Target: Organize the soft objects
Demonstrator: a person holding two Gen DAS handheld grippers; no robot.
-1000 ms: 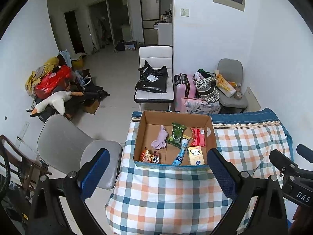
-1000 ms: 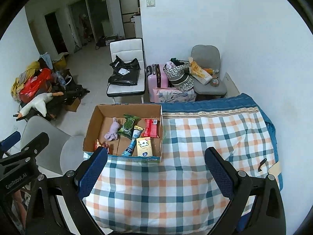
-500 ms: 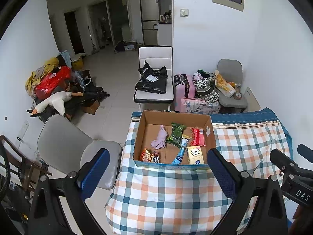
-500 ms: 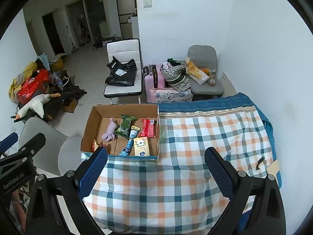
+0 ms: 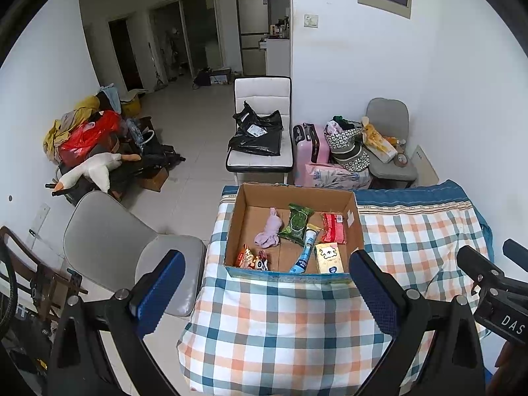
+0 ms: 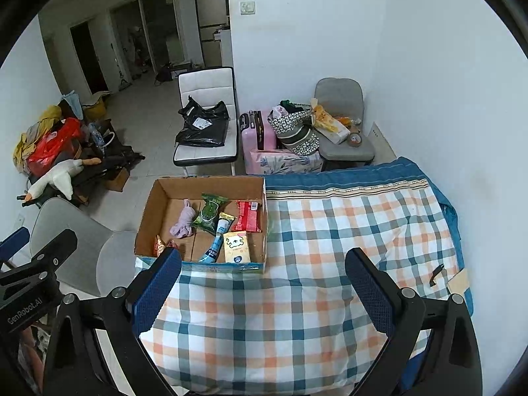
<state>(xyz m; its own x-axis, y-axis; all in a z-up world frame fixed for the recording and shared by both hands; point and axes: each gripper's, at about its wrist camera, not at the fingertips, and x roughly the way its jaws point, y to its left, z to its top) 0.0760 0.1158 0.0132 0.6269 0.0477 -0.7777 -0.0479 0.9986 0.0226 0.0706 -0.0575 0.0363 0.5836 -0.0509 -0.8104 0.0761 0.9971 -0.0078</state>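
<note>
An open cardboard box (image 5: 244, 209) (image 6: 155, 211) sits on the left part of a plaid-covered bed (image 5: 283, 323) (image 6: 346, 231). Inside lie a rolled lilac cloth (image 5: 269, 232) (image 6: 183, 222), a green packet (image 5: 297, 224) (image 6: 209, 213), a red packet (image 5: 333, 227) (image 6: 249, 216), a blue tube (image 5: 305, 250) (image 6: 216, 242), a yellow tissue pack (image 5: 326, 257) (image 6: 236, 247) and snack wrappers (image 5: 250, 259). My left gripper (image 5: 267, 292) hovers open in front of the box. My right gripper (image 6: 264, 287) hangs open over the bedspread, right of the box. Neither holds anything.
A grey chair (image 5: 132, 247) stands left of the bed. Beyond are a white chair with a black bag (image 5: 260, 132), a pink suitcase (image 5: 312, 145), a second grey chair with bags (image 5: 386, 145) and a pile with a plush goose (image 5: 92, 171). A small black item (image 6: 436, 272) lies at the bed's right edge.
Both views have shifted slightly; the box sits a little more to the left in the right wrist view. Both grippers stay open and nothing was picked up.
</note>
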